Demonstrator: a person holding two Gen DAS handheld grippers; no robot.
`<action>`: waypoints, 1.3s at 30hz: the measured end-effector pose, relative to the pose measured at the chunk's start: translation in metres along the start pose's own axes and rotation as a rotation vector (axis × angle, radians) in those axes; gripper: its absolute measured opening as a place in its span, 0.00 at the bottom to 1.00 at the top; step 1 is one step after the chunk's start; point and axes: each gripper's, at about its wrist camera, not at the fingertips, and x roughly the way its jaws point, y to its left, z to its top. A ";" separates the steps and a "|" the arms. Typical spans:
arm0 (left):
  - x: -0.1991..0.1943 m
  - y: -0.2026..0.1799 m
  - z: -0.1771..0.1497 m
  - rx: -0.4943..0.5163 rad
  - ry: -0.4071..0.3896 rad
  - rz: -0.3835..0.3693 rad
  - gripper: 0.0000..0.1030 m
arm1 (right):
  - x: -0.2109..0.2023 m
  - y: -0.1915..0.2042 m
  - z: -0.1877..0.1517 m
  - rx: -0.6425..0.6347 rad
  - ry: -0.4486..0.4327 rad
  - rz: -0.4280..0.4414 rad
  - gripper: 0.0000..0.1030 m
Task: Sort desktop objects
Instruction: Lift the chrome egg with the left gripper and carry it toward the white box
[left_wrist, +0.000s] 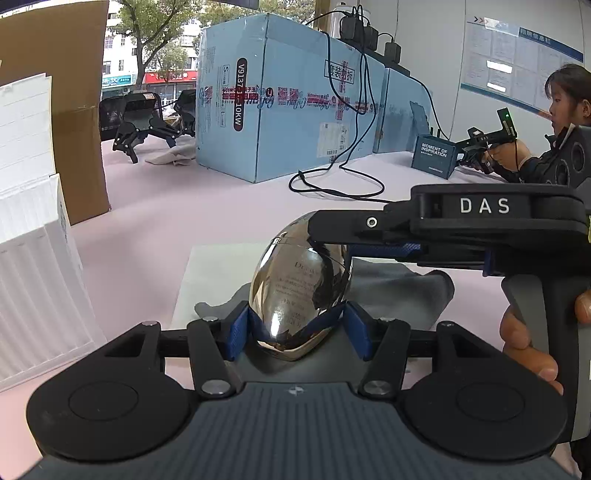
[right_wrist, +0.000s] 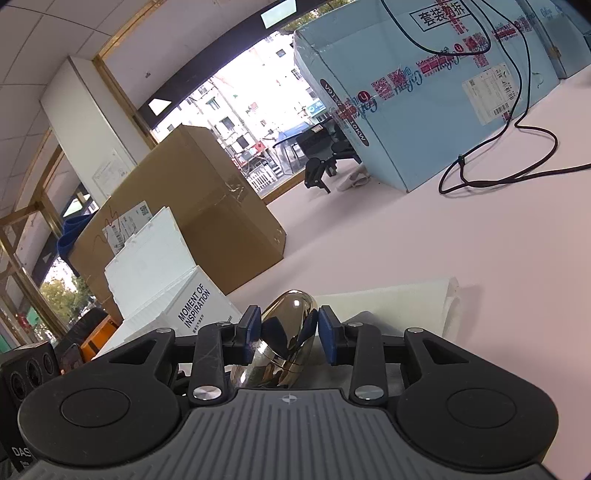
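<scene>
I see a chrome egg-shaped case — mirror-polished, seamed around its middle, faint lettering on its face — standing on a dark grey cloth over a white sheet on the pale pink table. My left gripper pinches the case low down, both ribbed blue pads pressed on its flanks. My right gripper brackets the upper end; its left pad touches the shell, but I cannot tell whether the right pad does. In the left view the right gripper's black body reaches in from the right, a hand on its handle. A white corrugated storage box stands just left; a brown carton behind it. Farther back: a light-blue carton and a looped black cable.
</scene>
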 end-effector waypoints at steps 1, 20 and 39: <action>0.000 0.000 0.000 0.000 -0.002 0.002 0.50 | 0.000 0.000 0.000 0.003 0.000 0.003 0.31; -0.023 -0.009 0.007 0.049 -0.154 0.036 0.50 | -0.018 0.011 0.006 -0.007 -0.118 0.104 0.30; -0.057 0.004 0.028 0.002 -0.257 -0.009 0.50 | -0.032 0.051 0.020 -0.058 -0.210 0.137 0.28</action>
